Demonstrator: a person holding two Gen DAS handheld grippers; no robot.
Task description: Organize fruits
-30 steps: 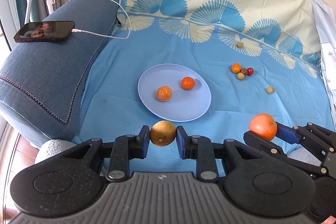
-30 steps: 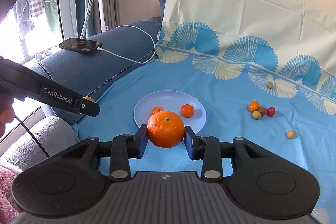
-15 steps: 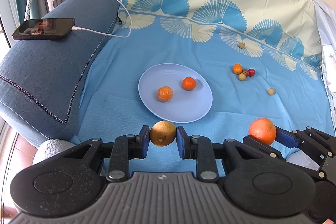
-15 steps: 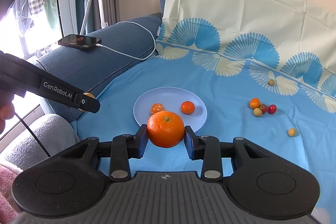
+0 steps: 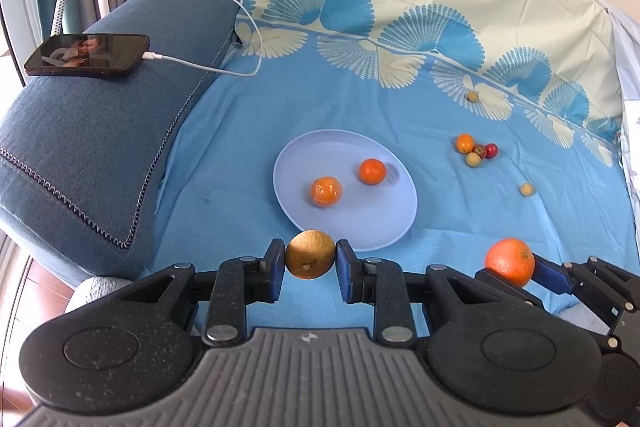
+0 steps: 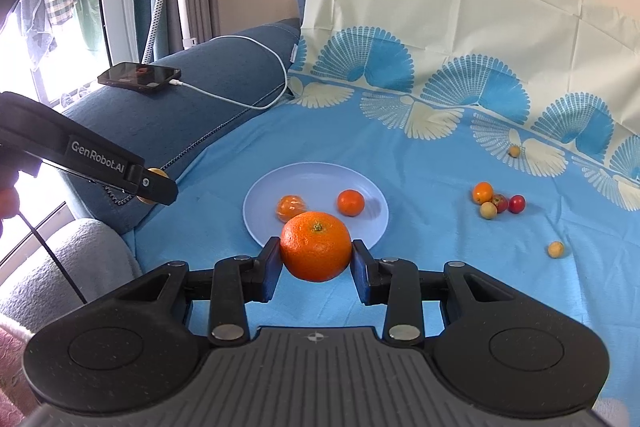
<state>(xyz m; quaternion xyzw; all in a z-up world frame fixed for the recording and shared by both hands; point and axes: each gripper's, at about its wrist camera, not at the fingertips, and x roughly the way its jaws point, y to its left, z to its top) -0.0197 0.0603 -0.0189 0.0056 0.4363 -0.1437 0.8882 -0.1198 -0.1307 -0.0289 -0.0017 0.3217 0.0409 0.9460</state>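
Note:
My left gripper [image 5: 310,259] is shut on a brown-yellow round fruit [image 5: 310,254], held above the near rim of a pale blue plate [image 5: 360,227]. The plate holds a peeled tangerine [image 5: 326,191] and a small orange [image 5: 372,171]. My right gripper [image 6: 316,255] is shut on a large orange [image 6: 316,245], held above the plate's near edge [image 6: 256,203]. In the left wrist view this orange [image 5: 510,261] shows at lower right. In the right wrist view the left gripper [image 6: 154,183] shows at the left.
Several small fruits [image 5: 476,149] lie in a cluster right of the plate, with single ones further off [image 5: 527,189] [image 5: 473,96]. A phone [image 5: 86,55] on a white cable lies on the blue sofa arm [image 5: 80,147]. A blue sheet [image 5: 240,131] covers the seat.
Both grippers, still holding their fruits, have drifted slightly toward the plate. The fruits on the plate and the sheet have not moved.

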